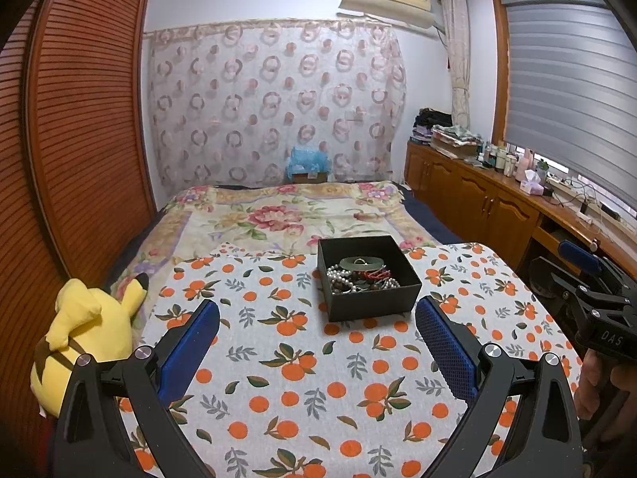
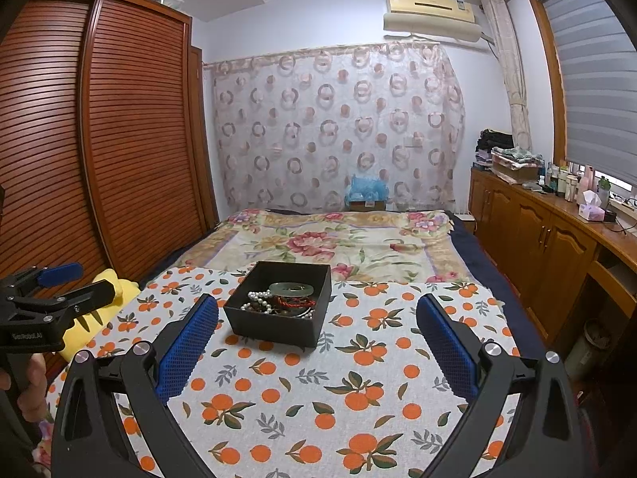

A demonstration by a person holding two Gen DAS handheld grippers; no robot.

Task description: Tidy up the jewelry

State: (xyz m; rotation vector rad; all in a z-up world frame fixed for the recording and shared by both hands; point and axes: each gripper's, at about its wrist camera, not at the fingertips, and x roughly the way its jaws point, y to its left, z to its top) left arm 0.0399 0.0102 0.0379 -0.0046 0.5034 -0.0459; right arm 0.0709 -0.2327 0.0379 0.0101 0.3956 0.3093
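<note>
Both the left tongs (image 1: 317,328) and the right tongs (image 2: 317,328) hover spread wide and hold nothing, above an orange-print cloth (image 1: 302,362) laid over the bed (image 1: 278,215). Just ahead of them, between the blue pads, sits one open black box (image 1: 368,277) on the cloth; it holds a tangled heap of jewelry (image 1: 364,275): one pale green ring-shaped disc, a white pearl strand, a red cord piece and dark beads. One yellow plush toy (image 1: 89,332) lies left of the left tongs.
</note>
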